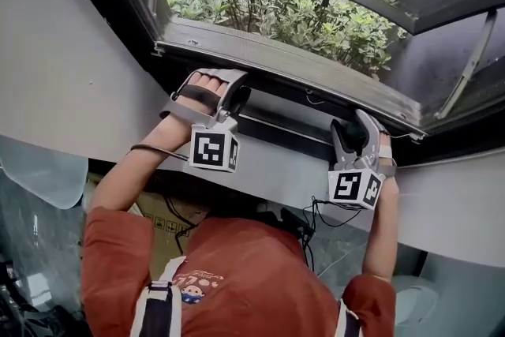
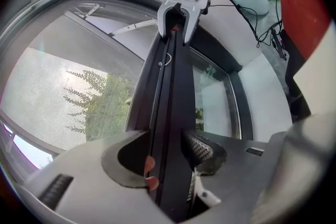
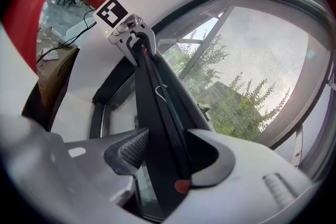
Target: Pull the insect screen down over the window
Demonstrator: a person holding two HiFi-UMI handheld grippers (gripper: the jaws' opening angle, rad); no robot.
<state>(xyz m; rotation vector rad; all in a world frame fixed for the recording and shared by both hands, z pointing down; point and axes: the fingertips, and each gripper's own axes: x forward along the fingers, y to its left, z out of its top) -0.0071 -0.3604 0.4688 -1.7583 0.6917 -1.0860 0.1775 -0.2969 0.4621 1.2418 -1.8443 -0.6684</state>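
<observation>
Left gripper (image 2: pixel 167 162) clamps its ribbed grey jaws on the screen's slim black bar (image 2: pixel 170 86), and the right gripper (image 3: pixel 165 157) is clenched on the same bar farther along. Fine grey mesh (image 3: pixel 262 55) stretches from the bar across the window, with greenery showing through its weave.

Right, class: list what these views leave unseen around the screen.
Head view: where the jaws meet the pull bar; the left gripper and right gripper bodies cover it.
Left gripper view: the bar's near end, behind the jaws.
Right gripper view: wire loop, too small to identify.
</observation>
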